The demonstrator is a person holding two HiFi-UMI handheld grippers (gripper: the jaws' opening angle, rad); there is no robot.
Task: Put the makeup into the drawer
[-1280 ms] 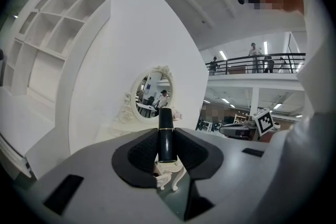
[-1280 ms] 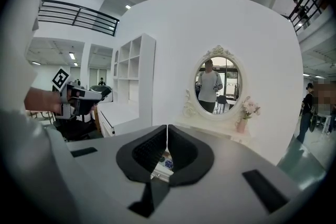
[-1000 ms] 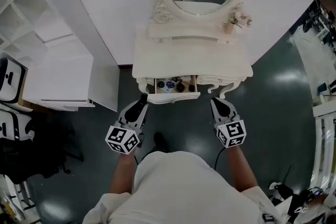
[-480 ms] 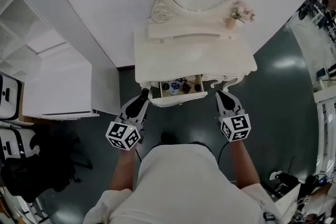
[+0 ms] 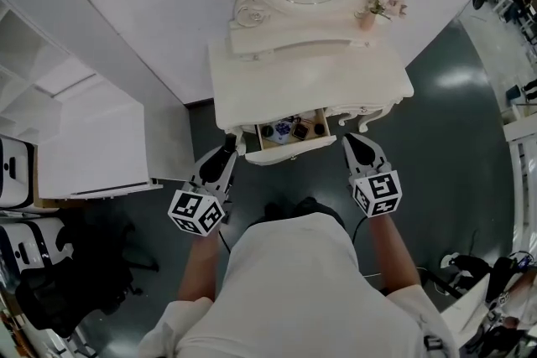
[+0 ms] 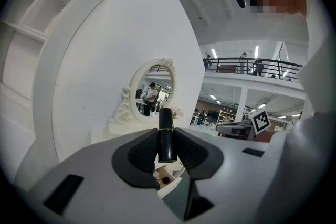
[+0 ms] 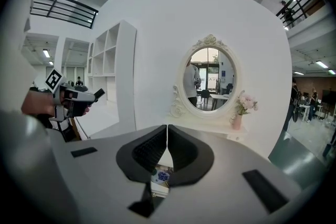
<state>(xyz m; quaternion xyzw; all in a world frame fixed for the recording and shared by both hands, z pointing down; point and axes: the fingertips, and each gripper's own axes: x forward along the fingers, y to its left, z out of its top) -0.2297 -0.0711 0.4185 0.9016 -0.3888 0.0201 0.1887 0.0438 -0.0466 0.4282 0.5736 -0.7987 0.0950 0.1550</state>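
White dressing surface (image 5: pixel 310 84) against the wall, drawer (image 5: pixel 289 149) open at its front: job well along, with one lipstick to go in.
Several small makeup pieces (image 5: pixel 292 130) already lie inside the drawer, so that part looks done. The left hand-held gripper (image 5: pixel 226 153), just off the drawer's left corner, is clamped on a black lipstick (image 6: pixel 167 134) standing upright between its pads, not yet over the drawer. The right hand-held gripper (image 7: pixel 167 135), just off the drawer's right corner, has its jaws pressed together on nothing. I'd say what's left is to carry the lipstick over the drawer, drop it among the others, and perhaps push the drawer closed. I can spot no more makeup above the drawer.
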